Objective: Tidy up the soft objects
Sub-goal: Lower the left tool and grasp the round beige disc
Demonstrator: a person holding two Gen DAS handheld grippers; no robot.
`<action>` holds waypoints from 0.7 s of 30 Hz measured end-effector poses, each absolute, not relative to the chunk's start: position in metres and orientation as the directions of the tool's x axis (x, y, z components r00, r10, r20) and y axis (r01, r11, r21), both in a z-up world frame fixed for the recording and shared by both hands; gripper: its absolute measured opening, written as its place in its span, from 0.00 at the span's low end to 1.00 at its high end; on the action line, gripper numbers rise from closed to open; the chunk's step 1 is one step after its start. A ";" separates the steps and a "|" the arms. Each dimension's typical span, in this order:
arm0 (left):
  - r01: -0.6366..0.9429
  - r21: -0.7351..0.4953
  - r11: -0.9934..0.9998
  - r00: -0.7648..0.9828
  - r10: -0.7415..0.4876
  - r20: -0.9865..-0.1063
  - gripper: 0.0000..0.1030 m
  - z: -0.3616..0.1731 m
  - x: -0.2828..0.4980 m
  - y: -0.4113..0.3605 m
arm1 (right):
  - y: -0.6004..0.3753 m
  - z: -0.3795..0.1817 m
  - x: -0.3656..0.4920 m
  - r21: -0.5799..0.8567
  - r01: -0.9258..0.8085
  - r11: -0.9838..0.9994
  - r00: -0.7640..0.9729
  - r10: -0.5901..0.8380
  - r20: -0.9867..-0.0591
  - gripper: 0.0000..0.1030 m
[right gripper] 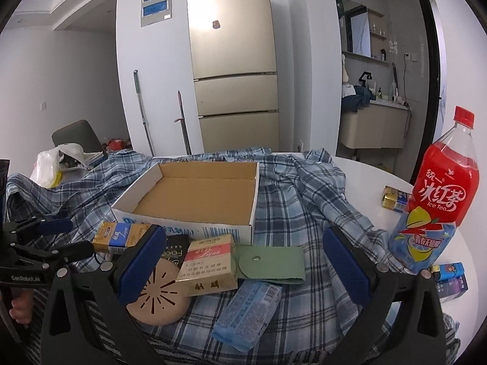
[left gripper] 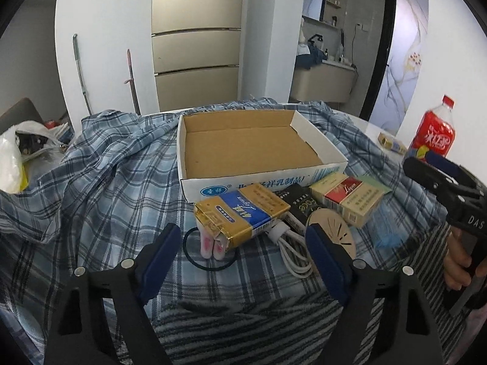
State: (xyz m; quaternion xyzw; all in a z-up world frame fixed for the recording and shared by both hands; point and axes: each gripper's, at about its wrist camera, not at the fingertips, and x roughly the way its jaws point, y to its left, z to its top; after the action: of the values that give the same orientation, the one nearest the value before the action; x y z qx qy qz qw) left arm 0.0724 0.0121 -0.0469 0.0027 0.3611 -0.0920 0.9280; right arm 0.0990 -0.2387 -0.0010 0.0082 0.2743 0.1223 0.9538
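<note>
An empty cardboard box (left gripper: 252, 149) (right gripper: 194, 194) sits on a blue plaid shirt (left gripper: 115, 182) (right gripper: 292, 200) spread over the table. In front of it lie a gold and blue packet (left gripper: 243, 213) (right gripper: 120, 234), a red and cream packet (left gripper: 350, 197) (right gripper: 210, 261), a green pouch (right gripper: 271, 261), a blue tissue pack (right gripper: 249, 313), a round tan disc (left gripper: 334, 231) (right gripper: 158, 298), a white cable (left gripper: 292, 246) and a black hair tie (left gripper: 194, 258). My left gripper (left gripper: 243, 261) (right gripper: 61, 237) is open just before the gold packet. My right gripper (right gripper: 246, 267) (left gripper: 432, 167) is open over the pouch and tissue pack.
A red iced tea bottle (right gripper: 441, 194) (left gripper: 435, 130) stands at the right on the white table (right gripper: 365, 170), with small packets (right gripper: 395, 197) near it. A plastic bag (left gripper: 12, 158) lies at far left. A striped cloth (left gripper: 243, 328) covers the near edge. A fridge (right gripper: 234, 60) stands behind.
</note>
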 end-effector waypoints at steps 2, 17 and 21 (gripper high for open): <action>0.209 -0.065 0.976 0.721 -0.199 -0.663 0.83 -0.046 0.070 0.008 | -0.237 -0.003 0.101 0.078 -0.225 0.971 0.812 0.231 -0.536 1.00; 0.353 -0.113 0.929 0.553 -0.305 -0.775 0.69 -0.058 0.092 -0.034 | -0.274 -0.003 0.121 0.072 -0.069 0.995 0.773 0.099 -0.627 0.98; 0.345 -0.251 0.904 0.430 -0.390 -0.814 0.49 -0.074 0.107 -0.035 | -0.278 -0.004 0.121 0.105 -0.081 0.991 0.764 0.129 -0.632 0.98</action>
State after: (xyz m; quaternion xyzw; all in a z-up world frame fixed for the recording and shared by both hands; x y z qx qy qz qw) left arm 0.1074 -0.0349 -0.0741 -0.0230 0.4877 -0.2176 0.8452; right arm 0.1208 -0.2782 -0.0040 0.0356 0.3388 0.0560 0.9385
